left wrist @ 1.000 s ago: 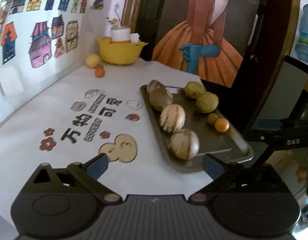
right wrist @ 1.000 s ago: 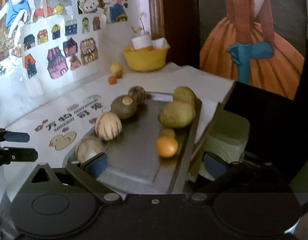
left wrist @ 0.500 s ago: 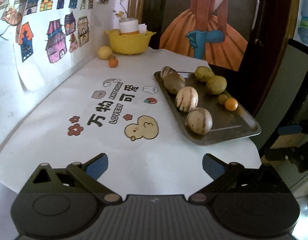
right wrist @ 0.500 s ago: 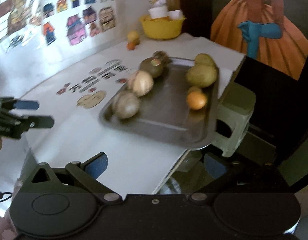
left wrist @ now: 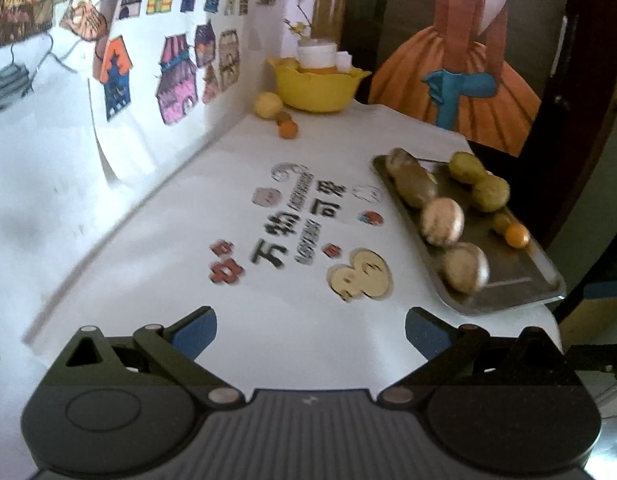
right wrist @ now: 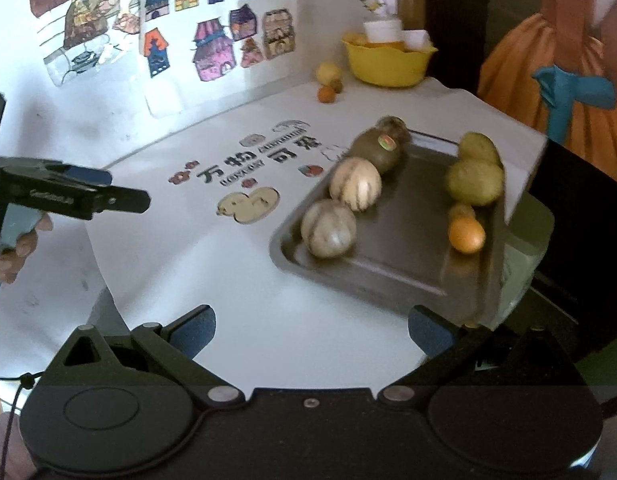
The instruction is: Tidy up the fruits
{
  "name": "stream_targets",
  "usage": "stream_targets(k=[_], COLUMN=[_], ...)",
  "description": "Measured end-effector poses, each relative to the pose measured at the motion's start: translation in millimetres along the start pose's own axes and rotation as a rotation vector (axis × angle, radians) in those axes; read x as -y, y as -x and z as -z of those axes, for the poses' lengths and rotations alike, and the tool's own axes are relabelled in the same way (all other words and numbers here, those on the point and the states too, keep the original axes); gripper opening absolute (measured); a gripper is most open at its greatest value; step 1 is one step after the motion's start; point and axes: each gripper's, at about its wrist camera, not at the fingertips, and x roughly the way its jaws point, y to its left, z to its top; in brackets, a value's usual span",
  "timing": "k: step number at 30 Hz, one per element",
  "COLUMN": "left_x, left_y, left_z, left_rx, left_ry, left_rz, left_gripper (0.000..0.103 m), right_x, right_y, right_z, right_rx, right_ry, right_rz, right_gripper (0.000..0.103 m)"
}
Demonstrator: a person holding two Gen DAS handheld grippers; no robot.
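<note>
A grey metal tray (right wrist: 392, 268) at the table's right edge holds several fruits: two pale striped melons (right wrist: 328, 229), a dark green fruit with a sticker (right wrist: 378, 148), two yellow-green fruits (right wrist: 474, 182) and a small orange (right wrist: 466, 234). The tray also shows in the left wrist view (left wrist: 512, 292). My left gripper (left wrist: 310, 330) is open and empty over the table's near edge, left of the tray. My right gripper (right wrist: 312, 328) is open and empty just in front of the tray's near rim. The left gripper also shows at the left of the right wrist view (right wrist: 80, 196).
A yellow bowl (left wrist: 316, 86) with white cups stands at the back, with a yellow fruit (left wrist: 268, 105) and a small orange (left wrist: 288, 129) beside it. A white printed cloth (left wrist: 268, 320) covers the table. A poster-covered wall lies left. A dark drop lies past the tray's right side.
Both grippers have pulled back from the tray and risen, so the tray and table look farther away. The left view has swung left toward the wall. Both stay open and the fruits have not moved.
</note>
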Motion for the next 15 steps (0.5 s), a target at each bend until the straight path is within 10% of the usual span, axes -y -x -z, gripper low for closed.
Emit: stream_targets(k=[15], left_x=[-44], left_y=[-33], left_z=[-69], left_rx=[0.118], left_ry=[0.051], left_rz=[-0.028], left_gripper=[0.102], right_x=[3], right_y=[-16], right_z=[-149], right_rx=[0.148], right_ry=[0.139], right_rz=[-0.043], right_gripper=[0.102])
